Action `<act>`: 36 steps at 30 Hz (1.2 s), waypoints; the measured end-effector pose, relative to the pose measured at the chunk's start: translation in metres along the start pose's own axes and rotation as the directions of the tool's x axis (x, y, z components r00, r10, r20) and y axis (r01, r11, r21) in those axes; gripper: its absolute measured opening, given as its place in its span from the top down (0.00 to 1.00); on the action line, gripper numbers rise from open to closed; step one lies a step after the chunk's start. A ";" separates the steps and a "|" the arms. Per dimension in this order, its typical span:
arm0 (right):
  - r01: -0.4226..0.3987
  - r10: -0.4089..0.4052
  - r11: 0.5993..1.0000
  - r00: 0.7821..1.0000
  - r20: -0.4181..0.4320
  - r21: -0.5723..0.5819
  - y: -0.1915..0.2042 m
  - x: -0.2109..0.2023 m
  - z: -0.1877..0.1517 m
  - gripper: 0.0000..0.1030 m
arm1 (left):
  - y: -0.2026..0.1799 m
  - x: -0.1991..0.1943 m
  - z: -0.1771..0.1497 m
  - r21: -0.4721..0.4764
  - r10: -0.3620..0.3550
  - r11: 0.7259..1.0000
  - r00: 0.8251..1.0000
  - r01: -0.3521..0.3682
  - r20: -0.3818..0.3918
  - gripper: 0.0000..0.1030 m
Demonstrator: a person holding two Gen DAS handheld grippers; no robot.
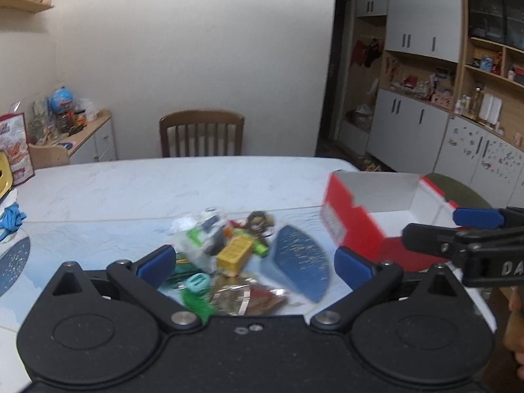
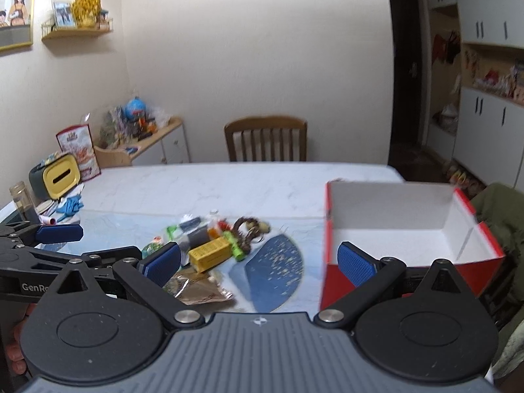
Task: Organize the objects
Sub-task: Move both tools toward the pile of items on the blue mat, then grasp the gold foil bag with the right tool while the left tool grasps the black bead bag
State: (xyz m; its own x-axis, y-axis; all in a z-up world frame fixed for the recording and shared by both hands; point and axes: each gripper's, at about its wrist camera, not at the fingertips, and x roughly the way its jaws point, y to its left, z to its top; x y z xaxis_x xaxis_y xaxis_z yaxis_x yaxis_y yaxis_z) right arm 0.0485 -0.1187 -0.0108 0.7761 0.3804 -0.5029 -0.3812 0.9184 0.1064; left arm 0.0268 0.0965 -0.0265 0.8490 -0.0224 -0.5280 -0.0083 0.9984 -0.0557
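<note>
Both tongs spread wide, nothing held: left tongs [image 1: 255, 265] hang over the near edge of the pile [image 1: 226, 249], right tongs [image 2: 258, 262] hover between pile and box [image 2: 409, 229]. Pile sits mid-tabletop [image 2: 229, 183] on a blue-patterned mat, straight ahead of the left tongs and ahead-left of the right ones; left looks nearer to it. Box, red outside and white inside, open and empty, stands right of the pile, just beside the right tongs. Likely first pick is the yellow carton [image 2: 210, 252]: small, rectangular, long axis running left-right with a slight tilt, resting on top of the clutter. Around it: green tube [image 2: 235, 245], foil packets [image 2: 196, 290] at the near side, brown ring-shaped thing [image 2: 249, 226] behind, white wrappers, a mint clip [image 1: 197, 282]. Frames are motion-blurred, so finer contact between items can't be told. Move would run pile to box, left to right.
</note>
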 end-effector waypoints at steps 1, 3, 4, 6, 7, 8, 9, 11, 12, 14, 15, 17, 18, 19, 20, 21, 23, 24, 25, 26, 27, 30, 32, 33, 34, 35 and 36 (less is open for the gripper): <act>-0.005 0.005 1.000 1.000 -0.018 0.000 0.002 0.008 0.000 0.00 | 0.007 0.006 -0.002 -0.008 0.007 1.000 1.000 -0.007 -0.009 0.00; -0.011 0.011 1.000 0.999 -0.050 -0.003 0.006 0.025 0.000 0.00 | 0.021 0.020 -0.007 -0.018 0.024 1.000 0.999 -0.024 -0.041 0.01; -0.013 0.013 1.000 0.998 -0.069 -0.006 0.008 0.034 0.000 0.01 | 0.027 0.027 -0.010 -0.020 0.029 0.999 0.998 -0.030 -0.053 0.01; -0.021 0.020 1.000 0.995 -0.096 -0.010 0.012 0.050 -0.001 0.01 | 0.038 0.039 -0.015 -0.018 0.039 0.999 0.996 -0.041 -0.082 0.01; -0.028 0.026 1.000 0.993 -0.113 -0.012 0.014 0.059 -0.001 0.01 | 0.044 0.045 -0.018 -0.020 0.040 0.999 0.994 -0.042 -0.099 0.01; -0.031 0.030 0.999 0.991 -0.129 -0.013 0.017 0.067 -0.002 0.01 | 0.049 0.051 -0.021 -0.024 0.040 0.999 0.992 -0.044 -0.117 0.01; -0.036 0.034 0.999 0.989 -0.147 -0.010 0.019 0.075 -0.002 0.01 | 0.055 0.057 -0.024 -0.028 0.042 0.999 0.990 -0.046 -0.136 0.02; -0.051 0.049 0.999 0.981 -0.186 -0.009 0.022 0.090 -0.004 0.01 | 0.066 0.067 -0.030 -0.042 0.041 0.998 0.984 -0.049 -0.174 0.03; -0.054 0.051 0.999 0.978 -0.203 -0.009 0.024 0.097 -0.006 0.01 | 0.072 0.072 -0.032 -0.050 0.042 0.997 0.981 -0.052 -0.190 0.05; -0.062 0.056 0.998 0.972 -0.229 -0.018 0.030 0.109 -0.010 0.01 | 0.083 0.081 -0.036 -0.072 0.037 0.996 0.975 -0.054 -0.217 0.05; -0.064 0.057 0.998 0.969 -0.241 -0.023 0.033 0.115 -0.012 0.01 | 0.088 0.085 -0.037 -0.084 0.034 0.995 0.973 -0.055 -0.230 0.06; -0.075 0.064 0.997 0.963 -0.261 -0.033 0.039 0.126 -0.015 0.01 | 0.097 0.093 -0.041 -0.108 0.018 0.993 0.967 -0.047 -0.255 0.07; -0.083 0.070 0.996 0.960 -0.271 -0.038 0.042 0.132 -0.017 0.01 | 0.101 0.096 -0.043 -0.119 0.008 0.992 0.963 -0.041 -0.268 0.07; -0.086 0.070 0.995 0.957 -0.281 -0.046 0.045 0.138 -0.018 0.01 | 0.103 0.100 -0.045 -0.129 -0.002 0.991 0.959 -0.036 -0.283 0.08; -0.086 0.067 0.995 0.954 -0.293 -0.052 0.048 0.144 -0.020 0.01 | 0.106 0.103 -0.048 -0.136 -0.008 0.990 0.954 -0.034 -0.301 0.09; -0.087 0.066 0.995 0.950 -0.305 -0.056 0.050 0.151 -0.022 0.01 | 0.108 0.107 -0.051 -0.143 -0.012 0.989 0.948 -0.035 -0.317 0.11; -0.087 0.062 0.994 0.941 -0.332 -0.060 0.054 0.163 -0.025 0.02 | 0.114 0.113 -0.054 -0.168 -0.027 0.985 0.941 -0.032 -0.336 0.13; -0.088 0.063 0.994 0.938 -0.342 -0.060 0.056 0.167 -0.027 0.02 | 0.118 0.115 -0.055 -0.181 -0.031 0.983 0.940 -0.033 -0.340 0.14; -0.090 0.062 0.994 0.935 -0.348 -0.065 0.058 0.171 -0.028 0.03 | 0.121 0.116 -0.056 -0.190 -0.035 0.981 0.938 -0.033 -0.344 0.15; -0.090 0.058 0.993 0.933 -0.354 -0.073 0.061 0.175 -0.029 0.04 | 0.124 0.119 -0.056 -0.197 -0.040 0.980 0.937 -0.032 -0.348 0.16; -0.087 0.053 0.993 0.931 -0.361 -0.080 0.063 0.179 -0.030 0.06 | 0.125 0.120 -0.056 -0.202 -0.049 0.979 0.935 -0.025 -0.352 0.18; -0.085 0.045 0.993 0.921 -0.387 -0.086 0.068 0.190 -0.034 0.13 | 0.128 0.126 -0.058 -0.207 -0.079 0.978 0.927 0.001 -0.367 0.22; -0.090 0.046 0.992 0.916 -0.399 -0.092 0.071 0.196 -0.036 0.16 | 0.130 0.128 -0.058 -0.210 -0.087 0.978 0.925 0.008 -0.369 0.24; -0.093 0.046 0.991 0.913 -0.405 -0.096 0.072 0.198 -0.036 0.17 | 0.131 0.130 -0.058 -0.209 -0.088 0.978 0.925 0.009 -0.371 0.24; -0.096 0.047 0.991 0.911 -0.410 -0.098 0.074 0.200 -0.037 0.19 | 0.132 0.131 -0.058 -0.208 -0.088 0.978 0.924 0.009 -0.373 0.25; -0.097 0.047 0.990 0.909 -0.415 -0.101 0.075 0.203 -0.038 0.20 | 0.134 0.132 -0.058 -0.210 -0.090 0.978 0.922 0.009 -0.377 0.26; -0.096 0.043 0.990 0.905 -0.422 -0.104 0.076 0.205 -0.039 0.24 | 0.136 0.133 -0.058 -0.219 -0.101 0.976 0.920 0.017 -0.379 0.29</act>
State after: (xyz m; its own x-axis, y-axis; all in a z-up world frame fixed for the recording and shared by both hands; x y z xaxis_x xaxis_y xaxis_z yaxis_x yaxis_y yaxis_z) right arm 0.1592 0.0246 -0.1399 0.4741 0.3383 -0.8129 -0.5045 0.8611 0.0642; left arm 0.1075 0.2261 -0.1537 0.5816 -0.1410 -0.8011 -0.1096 0.9623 -0.2490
